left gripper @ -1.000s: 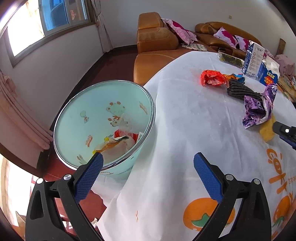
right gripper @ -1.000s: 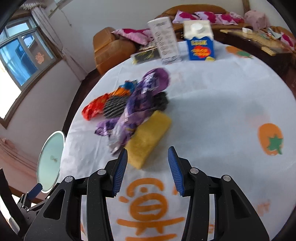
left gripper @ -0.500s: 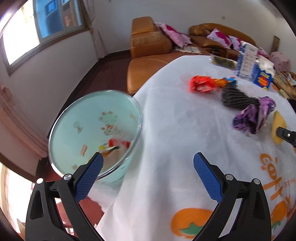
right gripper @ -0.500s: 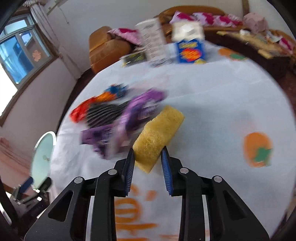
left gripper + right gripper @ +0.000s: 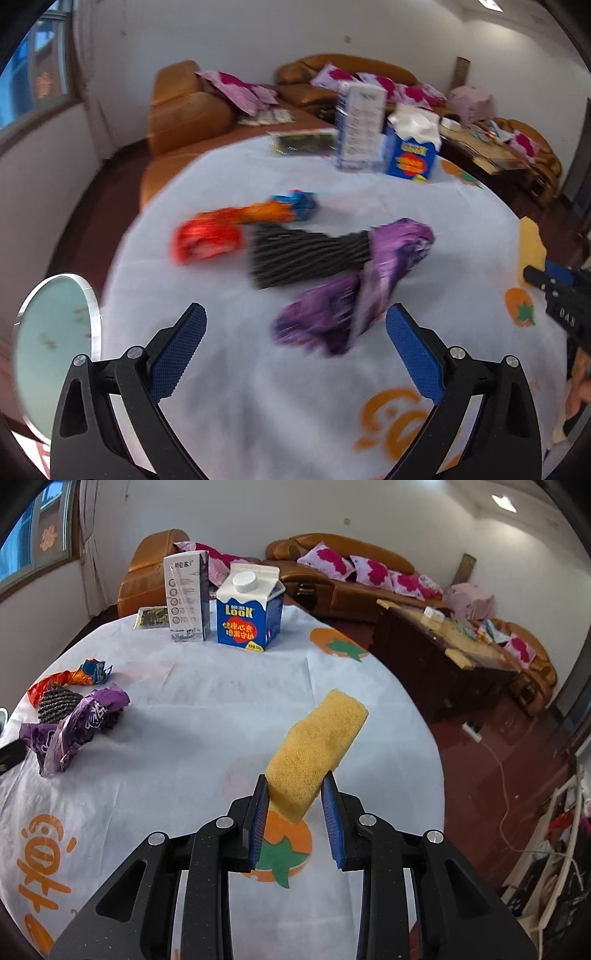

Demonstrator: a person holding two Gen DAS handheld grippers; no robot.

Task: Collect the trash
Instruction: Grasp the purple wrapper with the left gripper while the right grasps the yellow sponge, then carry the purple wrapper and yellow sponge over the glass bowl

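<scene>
Lifting yellow sponge clear of tabletop in clamped right tongs, closed within the last second | left tongs gaped empty, swung from bin toward purple wrapper | sponge ready for binning

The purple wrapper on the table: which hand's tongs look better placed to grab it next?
Probably the left. The left tongs are open and empty, with the purple wrapper lying just ahead between their tips. The right tongs are shut on the yellow sponge, so they are busy.
</scene>
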